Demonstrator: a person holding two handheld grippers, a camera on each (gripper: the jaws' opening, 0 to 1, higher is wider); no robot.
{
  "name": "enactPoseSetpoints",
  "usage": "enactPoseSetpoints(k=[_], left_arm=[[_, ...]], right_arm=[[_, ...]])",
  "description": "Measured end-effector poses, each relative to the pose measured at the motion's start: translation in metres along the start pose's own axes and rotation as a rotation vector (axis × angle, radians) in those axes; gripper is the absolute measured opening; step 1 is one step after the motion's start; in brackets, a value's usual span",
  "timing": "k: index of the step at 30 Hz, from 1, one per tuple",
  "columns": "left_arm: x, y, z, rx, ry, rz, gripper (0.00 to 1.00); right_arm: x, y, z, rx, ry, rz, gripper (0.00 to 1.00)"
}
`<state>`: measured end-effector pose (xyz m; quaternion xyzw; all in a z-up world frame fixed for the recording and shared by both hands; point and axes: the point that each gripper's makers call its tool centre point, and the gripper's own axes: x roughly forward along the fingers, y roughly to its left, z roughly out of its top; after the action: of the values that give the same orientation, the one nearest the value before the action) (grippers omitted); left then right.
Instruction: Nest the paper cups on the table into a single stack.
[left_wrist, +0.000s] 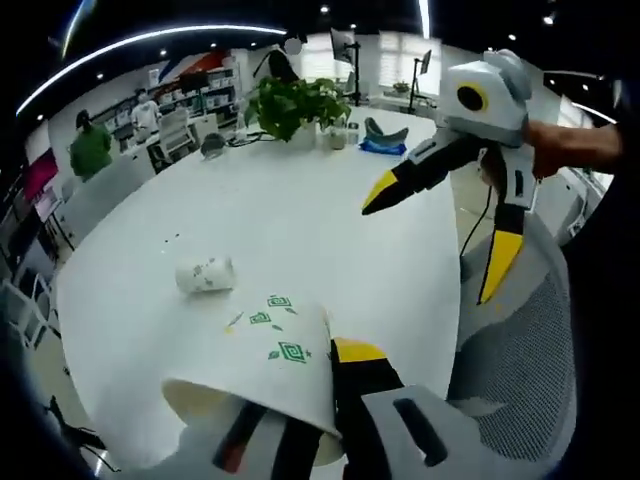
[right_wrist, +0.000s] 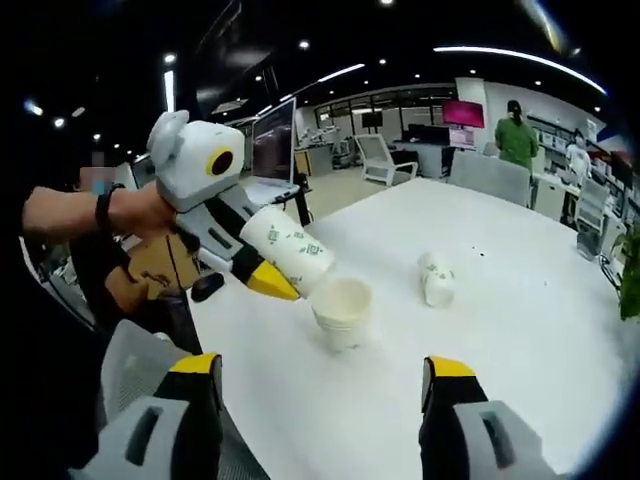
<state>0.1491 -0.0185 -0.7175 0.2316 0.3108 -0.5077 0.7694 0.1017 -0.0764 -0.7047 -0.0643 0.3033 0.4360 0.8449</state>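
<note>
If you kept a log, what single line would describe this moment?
left gripper: shut on cup | right gripper: open, empty | second cup: upright on table | third cup: lying on side

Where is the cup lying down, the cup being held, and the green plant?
lying cup (left_wrist: 205, 274), left gripper view, on its side wall.
held cup (right_wrist: 290, 247), right gripper view, on its printed wall.
green plant (left_wrist: 292, 103), left gripper view, on its leaves.

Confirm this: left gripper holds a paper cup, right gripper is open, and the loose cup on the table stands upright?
Not quite. In the right gripper view the loose cup lies on its side. The left gripper does hold a paper cup, and the right gripper is open.
</note>
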Motion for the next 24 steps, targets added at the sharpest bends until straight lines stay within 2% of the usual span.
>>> enactPoseSetpoints(k=[10, 17, 24], left_arm=[[0.013, 0.005, 0.004, -0.005, 0.053, 0.016, 0.00], [0.019, 0.009, 0.002, -0.006, 0.097, 0.025, 0.00], [0.022, 0.015, -0.001, -0.018, 0.133, 0.037, 0.00]], right_arm=[[-0.001, -0.003, -0.002, 0.003, -0.004, -0.019, 0.83], [-0.005, -0.007, -0.003, 0.003, -0.021, -0.043, 0.83], [-0.005, -0.004, -0.007, -0.009, -0.010, -0.037, 0.83]])
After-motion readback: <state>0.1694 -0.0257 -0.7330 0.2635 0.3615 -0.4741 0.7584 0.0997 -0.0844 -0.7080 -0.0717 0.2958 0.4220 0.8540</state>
